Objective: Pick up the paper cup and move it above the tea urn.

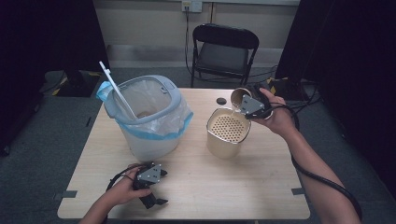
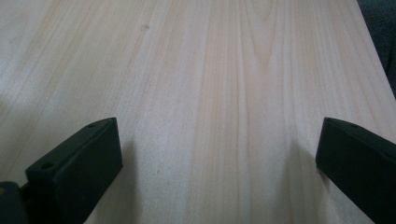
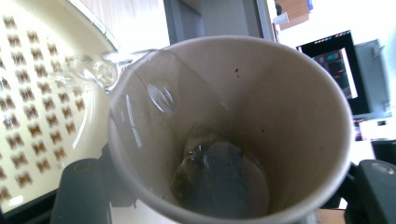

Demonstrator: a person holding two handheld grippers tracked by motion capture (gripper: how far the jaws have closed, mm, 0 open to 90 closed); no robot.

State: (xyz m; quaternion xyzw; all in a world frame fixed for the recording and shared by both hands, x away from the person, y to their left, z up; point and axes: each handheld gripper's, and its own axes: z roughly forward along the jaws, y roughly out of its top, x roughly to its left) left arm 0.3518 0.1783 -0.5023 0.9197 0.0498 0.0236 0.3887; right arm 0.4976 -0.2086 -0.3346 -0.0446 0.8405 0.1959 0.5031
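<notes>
My right gripper [image 1: 243, 100] is shut on a paper cup [image 1: 238, 96] tipped sideways over a beige container [image 1: 227, 140] with a perforated strainer insert [image 1: 228, 125]. In the right gripper view, clear liquid [image 3: 95, 70] runs over the lip of the paper cup [image 3: 289, 107] onto the strainer [image 3: 32, 98]. Dark wet dregs [image 3: 219, 179] sit at the cup's bottom, and both black jaws press the cup's sides. My left gripper [image 1: 154, 200] rests on the table [image 1: 261, 186] near the front edge. Its fingers [image 2: 77, 165] stand wide apart over bare wood [image 2: 210, 93].
A grey bin [image 1: 147, 114] lined with a blue-rimmed plastic bag stands at the table's back left, with a white stick [image 1: 116, 89] leaning out of it. A small dark round object [image 1: 221, 100] lies behind the container. A black folding chair [image 1: 224, 49] stands beyond the table.
</notes>
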